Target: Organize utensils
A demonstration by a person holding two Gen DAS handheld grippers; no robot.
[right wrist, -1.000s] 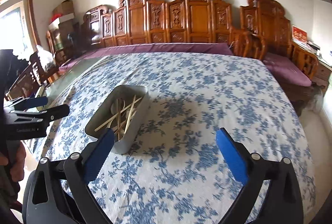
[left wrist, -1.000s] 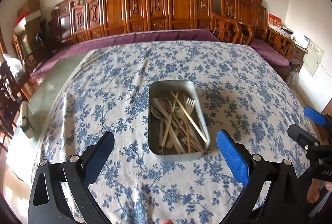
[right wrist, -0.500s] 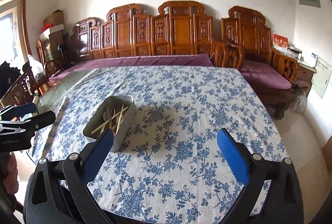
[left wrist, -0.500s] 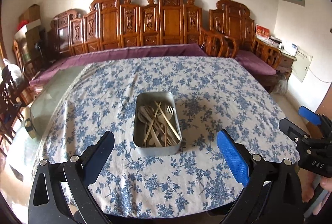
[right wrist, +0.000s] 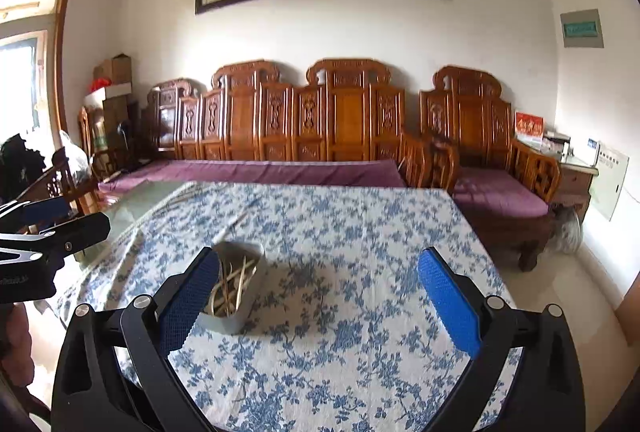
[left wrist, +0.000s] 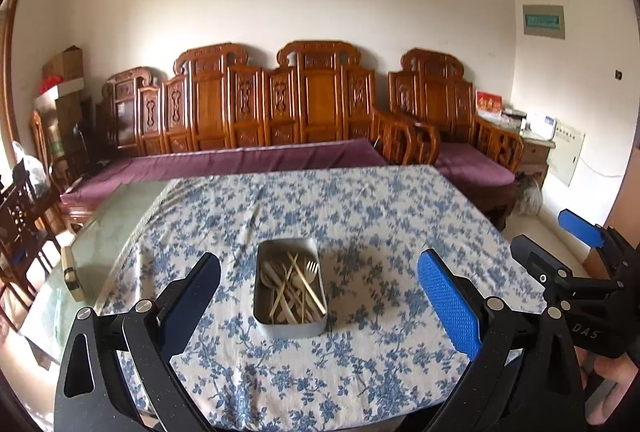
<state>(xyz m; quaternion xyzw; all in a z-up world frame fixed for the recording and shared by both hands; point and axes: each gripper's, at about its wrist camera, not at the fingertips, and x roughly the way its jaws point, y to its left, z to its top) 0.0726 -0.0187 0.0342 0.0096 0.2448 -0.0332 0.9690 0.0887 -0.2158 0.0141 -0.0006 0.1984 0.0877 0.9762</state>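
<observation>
A grey metal tin stands on the table with the blue-flowered cloth. It holds a jumble of utensils: a pale fork, spoons and wooden chopsticks. My left gripper is open and empty, held back over the near table edge, well short of the tin. My right gripper is open and empty too, further right; the tin shows behind its left finger. Each gripper shows at the edge of the other's view.
A bare glass strip of table lies left of the cloth, with a small box on it. Carved wooden benches with purple cushions stand behind the table. Dark chairs stand at the left.
Both grippers have pulled back and up from the table. The tin now looks smaller and farther, and the near table edge and the wall painting have come into view.
</observation>
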